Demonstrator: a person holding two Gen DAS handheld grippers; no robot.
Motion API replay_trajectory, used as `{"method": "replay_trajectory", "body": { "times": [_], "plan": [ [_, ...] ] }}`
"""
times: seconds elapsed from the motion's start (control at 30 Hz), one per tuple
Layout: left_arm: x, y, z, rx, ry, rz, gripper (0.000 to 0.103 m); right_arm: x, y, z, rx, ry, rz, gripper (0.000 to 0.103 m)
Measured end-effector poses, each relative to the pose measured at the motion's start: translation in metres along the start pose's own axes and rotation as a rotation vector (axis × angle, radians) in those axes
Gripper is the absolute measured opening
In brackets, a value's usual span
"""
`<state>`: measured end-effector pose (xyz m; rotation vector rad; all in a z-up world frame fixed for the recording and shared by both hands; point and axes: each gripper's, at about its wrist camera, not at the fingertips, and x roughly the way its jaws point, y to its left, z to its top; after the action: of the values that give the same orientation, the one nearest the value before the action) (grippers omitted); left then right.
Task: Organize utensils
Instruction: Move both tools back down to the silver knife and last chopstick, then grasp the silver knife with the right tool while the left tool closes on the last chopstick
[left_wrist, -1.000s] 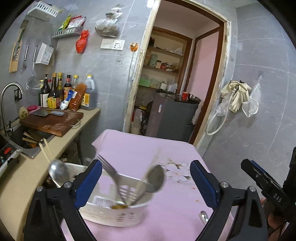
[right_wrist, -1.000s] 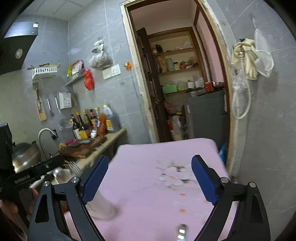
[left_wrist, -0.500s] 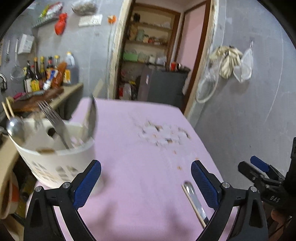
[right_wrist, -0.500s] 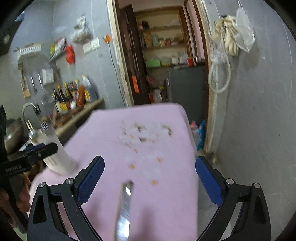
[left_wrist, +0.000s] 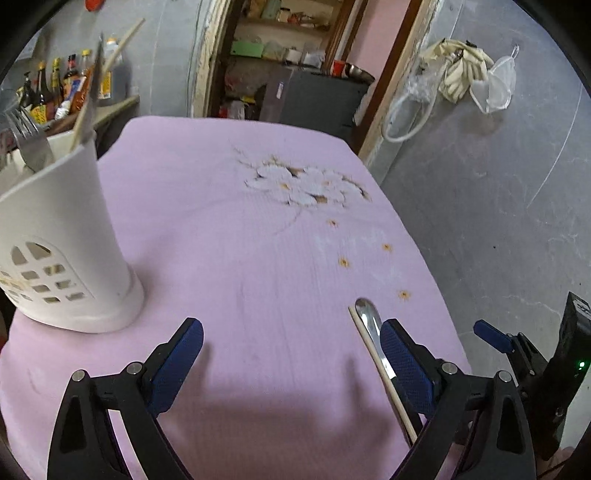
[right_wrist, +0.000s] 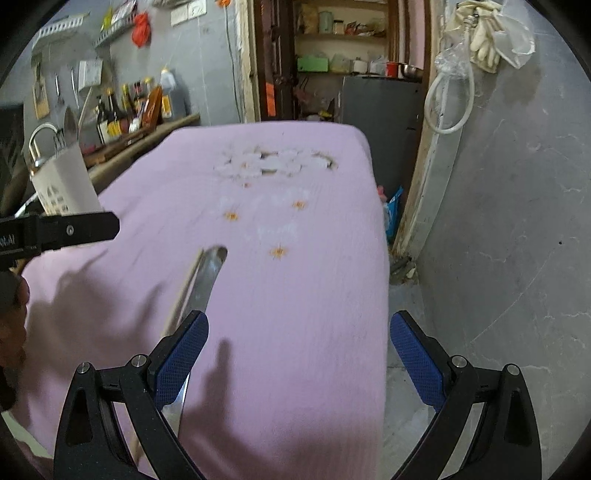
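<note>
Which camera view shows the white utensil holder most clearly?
The left wrist view: the white utensil holder is near and sharp, its cut-out holes visible. In the right wrist view it is far, small, and partly hidden behind the other tool.

Pink tablecloth (left_wrist: 229, 258), white-orange flower print; white utensil holder (left_wrist: 62, 229).

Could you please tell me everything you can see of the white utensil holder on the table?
The white utensil holder looks like smooth plastic, tall and tapered, with a flared foot and a panel of small cut-out windows low on one side. It stands upright on the pink tablecloth near the table's left edge, apart from both grippers. A metal fork and a pale chopstick stick up out of its open top. In the right wrist view it shows at the far left.
</note>
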<state>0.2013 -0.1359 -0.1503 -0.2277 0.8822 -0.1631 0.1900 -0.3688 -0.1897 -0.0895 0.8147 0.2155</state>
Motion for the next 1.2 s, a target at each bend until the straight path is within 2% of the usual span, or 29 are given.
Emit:
{"method": "replay_trajectory", "body": {
  "times": [0.07,0.17,0.37,0.6,0.77,1.0,1.1,1.17,1.2],
  "plan": [
    [0.003,0.0,-0.001,-0.001,0.019,-0.011,0.087,0.001,0.005,0.001,-0.026,0.011,-0.002,0.097],
    [0.007,0.004,-0.004,-0.018,0.05,-0.024,0.083,0.004,0.014,0.001,-0.069,0.035,-0.007,0.097],
    [0.008,0.015,-0.005,-0.07,0.071,-0.024,0.083,0.003,0.029,0.001,-0.117,0.06,0.017,0.097],
    [0.009,0.016,-0.006,-0.08,0.087,-0.032,0.082,0.005,0.039,0.001,-0.134,0.075,0.021,0.097],
    [0.013,0.012,-0.005,-0.076,0.101,-0.057,0.082,0.006,0.043,0.001,-0.154,0.092,-0.018,0.098],
    [0.02,0.0,-0.003,-0.051,0.133,-0.095,0.076,-0.003,0.023,-0.002,-0.128,0.085,-0.133,0.098],
    [0.026,-0.01,-0.002,-0.027,0.159,-0.118,0.068,-0.004,0.008,-0.002,-0.091,0.089,-0.148,0.098],
    [0.034,-0.018,-0.001,0.002,0.197,-0.155,0.05,-0.005,0.0,-0.004,-0.071,0.091,-0.14,0.098],
    [0.038,-0.022,-0.001,0.01,0.213,-0.173,0.045,-0.004,-0.003,-0.004,-0.063,0.091,-0.132,0.098]
  ]
}}
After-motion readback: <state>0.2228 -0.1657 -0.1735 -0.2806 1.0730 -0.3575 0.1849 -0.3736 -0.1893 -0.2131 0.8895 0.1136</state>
